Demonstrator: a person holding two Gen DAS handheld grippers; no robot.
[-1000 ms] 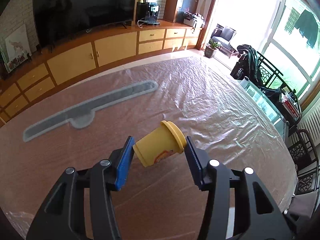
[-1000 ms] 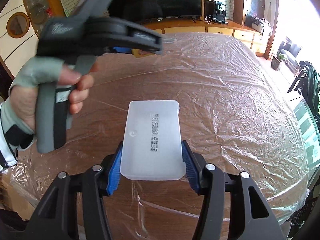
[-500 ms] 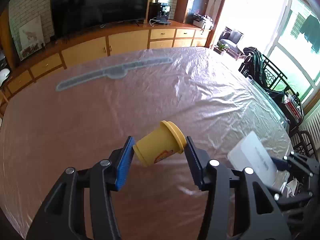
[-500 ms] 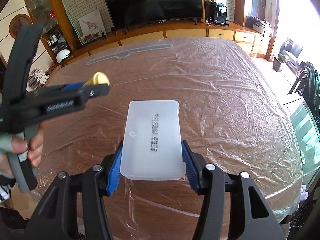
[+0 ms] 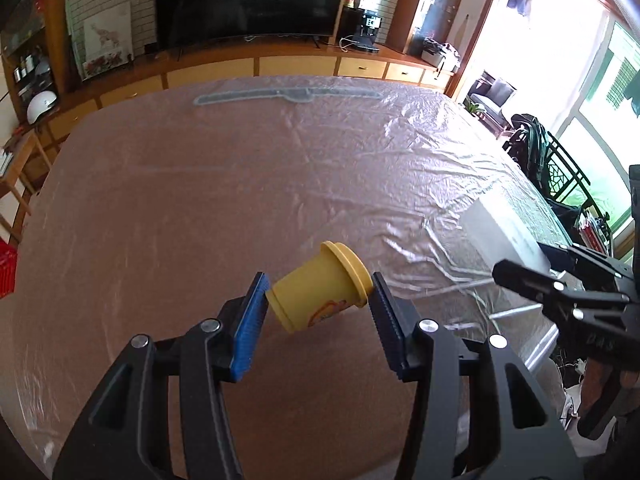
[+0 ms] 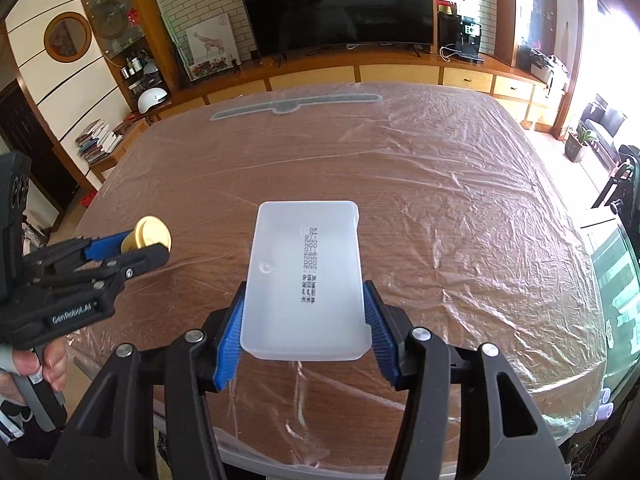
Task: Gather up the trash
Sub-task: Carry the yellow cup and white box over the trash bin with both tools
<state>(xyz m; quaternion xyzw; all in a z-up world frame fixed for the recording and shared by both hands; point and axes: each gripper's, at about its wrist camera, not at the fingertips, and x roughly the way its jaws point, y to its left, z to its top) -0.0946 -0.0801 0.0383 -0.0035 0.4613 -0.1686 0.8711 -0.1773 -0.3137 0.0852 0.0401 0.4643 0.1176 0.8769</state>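
My left gripper (image 5: 318,300) is shut on a small yellow tub (image 5: 320,294) with a lid, held tilted above the table. The same tub (image 6: 147,235) shows at the left of the right wrist view, clamped in the left gripper (image 6: 128,246). My right gripper (image 6: 304,330) is shut on a frosted white plastic box (image 6: 306,280) with black printing, held over the table's near edge. That box (image 5: 504,232) and the right gripper (image 5: 532,268) also appear at the right of the left wrist view.
The brown table (image 6: 440,200) is covered in wrinkled clear plastic film. A long grey strip (image 6: 294,104) lies at its far edge. Behind it stand a TV (image 6: 336,4) and wooden cabinets. A hand (image 6: 44,364) grips the left tool's handle.
My left gripper with the yellow tub has drawn back across the table toward the near edge, ending to the left of the right gripper. The right gripper and white box stayed put.
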